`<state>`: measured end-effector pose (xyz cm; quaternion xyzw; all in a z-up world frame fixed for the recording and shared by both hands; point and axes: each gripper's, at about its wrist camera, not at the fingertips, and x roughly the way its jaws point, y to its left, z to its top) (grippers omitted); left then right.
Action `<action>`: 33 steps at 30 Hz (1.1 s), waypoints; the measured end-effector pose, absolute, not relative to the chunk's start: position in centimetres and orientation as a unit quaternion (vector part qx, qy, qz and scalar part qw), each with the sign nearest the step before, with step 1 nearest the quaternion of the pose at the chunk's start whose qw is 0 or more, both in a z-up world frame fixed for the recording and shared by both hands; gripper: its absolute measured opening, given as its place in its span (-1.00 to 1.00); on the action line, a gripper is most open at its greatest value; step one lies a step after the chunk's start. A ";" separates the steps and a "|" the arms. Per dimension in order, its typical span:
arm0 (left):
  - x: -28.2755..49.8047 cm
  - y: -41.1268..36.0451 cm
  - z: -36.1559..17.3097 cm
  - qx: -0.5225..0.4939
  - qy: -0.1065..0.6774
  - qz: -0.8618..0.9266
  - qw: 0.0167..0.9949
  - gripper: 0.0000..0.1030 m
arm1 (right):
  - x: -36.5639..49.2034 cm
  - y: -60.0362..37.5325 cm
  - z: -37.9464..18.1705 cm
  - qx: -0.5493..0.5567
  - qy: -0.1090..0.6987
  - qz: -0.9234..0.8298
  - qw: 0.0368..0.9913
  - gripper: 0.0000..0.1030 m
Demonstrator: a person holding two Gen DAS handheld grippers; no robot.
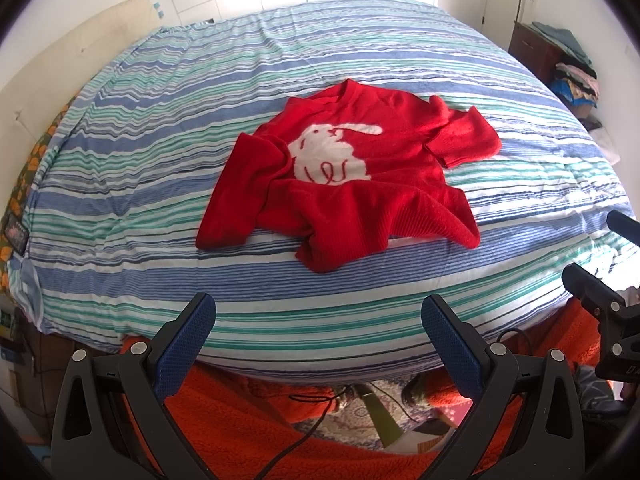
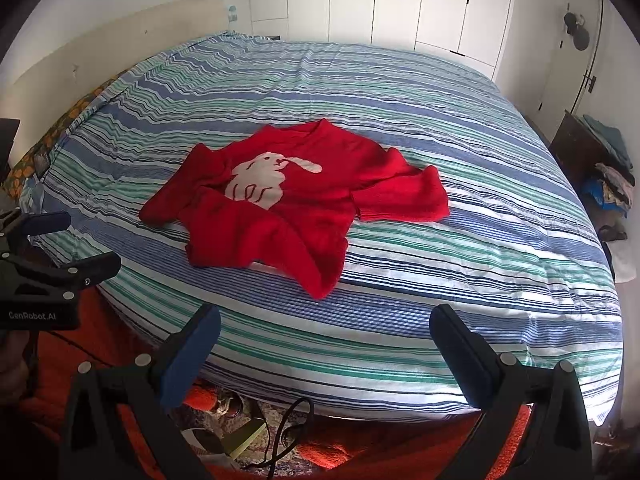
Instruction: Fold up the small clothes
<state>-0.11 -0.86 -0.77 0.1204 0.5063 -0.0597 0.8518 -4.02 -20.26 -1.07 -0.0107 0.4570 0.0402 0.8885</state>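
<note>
The rumpled red knitted jumper with a white rabbit motif (image 1: 352, 176) is lying mid-way across the blue-and-green striped bed cover (image 1: 160, 168), untouched, while the left gripper (image 1: 318, 326) and right gripper (image 2: 325, 338) are hovering released at the near edge, seemingly preparing to flatten it.

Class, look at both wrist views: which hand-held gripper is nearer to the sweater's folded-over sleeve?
Left, judging by the views. The left hand-held gripper hangs open off the bed's near edge, roughly facing the folded sleeve of the red sweater. The right hand-held gripper, also open, sits further right.
</note>
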 end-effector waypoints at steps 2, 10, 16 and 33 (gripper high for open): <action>-0.1 -0.9 -0.8 0.121 0.505 -0.059 0.852 0.99 | -4.0 -20.2 -1.1 -0.011 0.457 0.041 0.888 1.00; -0.1 -0.9 -0.7 0.122 0.508 -0.059 0.851 0.99 | -4.0 -20.2 -1.1 -0.011 0.457 0.040 0.889 1.00; 0.2 -0.2 -0.5 0.126 0.501 -0.043 0.855 0.99 | -3.9 -20.2 -1.1 -0.011 0.459 0.039 0.887 1.00; 4.5 9.9 -7.2 -0.116 0.546 -0.087 0.826 0.99 | -3.1 -23.0 -4.0 0.020 0.432 0.045 0.900 1.00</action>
